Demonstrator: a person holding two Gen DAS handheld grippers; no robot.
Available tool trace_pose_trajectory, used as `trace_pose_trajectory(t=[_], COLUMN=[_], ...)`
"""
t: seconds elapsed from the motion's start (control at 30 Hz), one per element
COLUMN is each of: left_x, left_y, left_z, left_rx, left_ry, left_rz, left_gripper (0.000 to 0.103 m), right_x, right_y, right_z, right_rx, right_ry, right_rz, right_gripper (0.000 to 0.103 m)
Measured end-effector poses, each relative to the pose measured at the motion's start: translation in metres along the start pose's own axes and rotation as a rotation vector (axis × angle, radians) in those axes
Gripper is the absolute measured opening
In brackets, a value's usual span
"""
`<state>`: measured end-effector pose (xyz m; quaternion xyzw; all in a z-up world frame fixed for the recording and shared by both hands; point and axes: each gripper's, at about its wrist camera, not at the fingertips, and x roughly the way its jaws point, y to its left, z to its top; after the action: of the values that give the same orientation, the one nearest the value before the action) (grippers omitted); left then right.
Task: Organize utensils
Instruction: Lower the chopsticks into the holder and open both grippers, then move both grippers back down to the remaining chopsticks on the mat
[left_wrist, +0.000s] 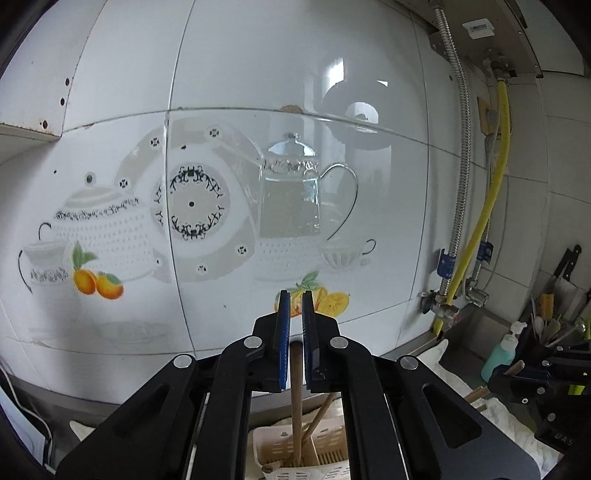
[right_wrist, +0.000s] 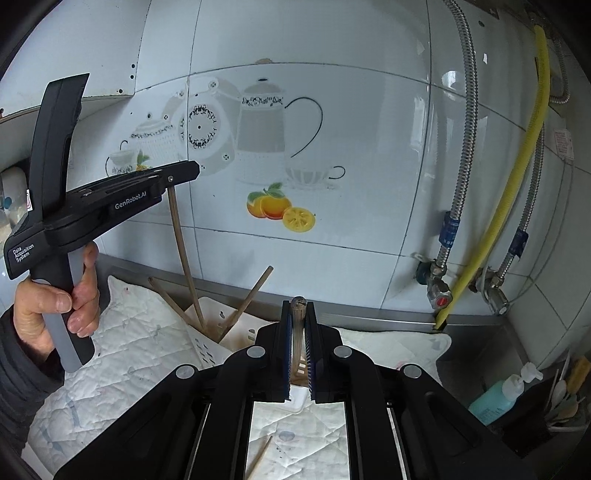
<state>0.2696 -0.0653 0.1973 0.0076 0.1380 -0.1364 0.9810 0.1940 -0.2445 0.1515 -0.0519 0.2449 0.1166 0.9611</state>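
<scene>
Through the left wrist camera we see our left gripper clamped on a wooden chopstick whose lower end stands in the cream holder. Only the right wrist camera shows the hand carrying it, the quilted cloth on the counter, and our right gripper clamped on another chopstick.

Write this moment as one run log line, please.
left gripper: shut on wooden chopstick over cream utensil caddy | right gripper: shut on another wooden chopstick | loose chopstick on quilted cloth
</scene>
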Motion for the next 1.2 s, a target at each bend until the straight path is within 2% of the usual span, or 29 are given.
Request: trace_pose_trajectory(t=[0.27,0.43,0.6,0.73,0.93,1.2], left_x=[-0.015,-0.045,-0.084,-0.115,-0.155,-0.176], left_y=[-0.006,-0.013,-0.014,-0.016,-0.012,-0.008], left_z=[-0.005,-0.009,-0.027,-0.055,-0.108,-0.182], left_rx=[0.023,0.039,0.039,0.05,0.022,-0.027], left_ry=[0.009,0.005,0.025,0.066,0.128,0.257], left_rz=[-0.006,-0.006,-0.004,0.006,0.028,0.066], left_gripper=[0.008,0.014,0.016,0.021,0.021,0.021], right_x=[0.003,-0.019,-0.047,-0.067,-0.085,-0.084], right_y=[0.002,0.003,0.012,0.026,0.044,0.064], right_z=[-0.002,-0.007,-0.03,-0.058,-0.107,-0.171], right_rx=[0.007,0.014,0.023,0.014,0.042,0.059], right_ry=[-0.002,-0.027,-0.036,-0.031,-0.012,0.047], right_rz=[-0.015,-0.015,0.006,0.019,0.042,0.035], right_gripper=[0.008,0.014,0.015,0.018,0.019,0.019])
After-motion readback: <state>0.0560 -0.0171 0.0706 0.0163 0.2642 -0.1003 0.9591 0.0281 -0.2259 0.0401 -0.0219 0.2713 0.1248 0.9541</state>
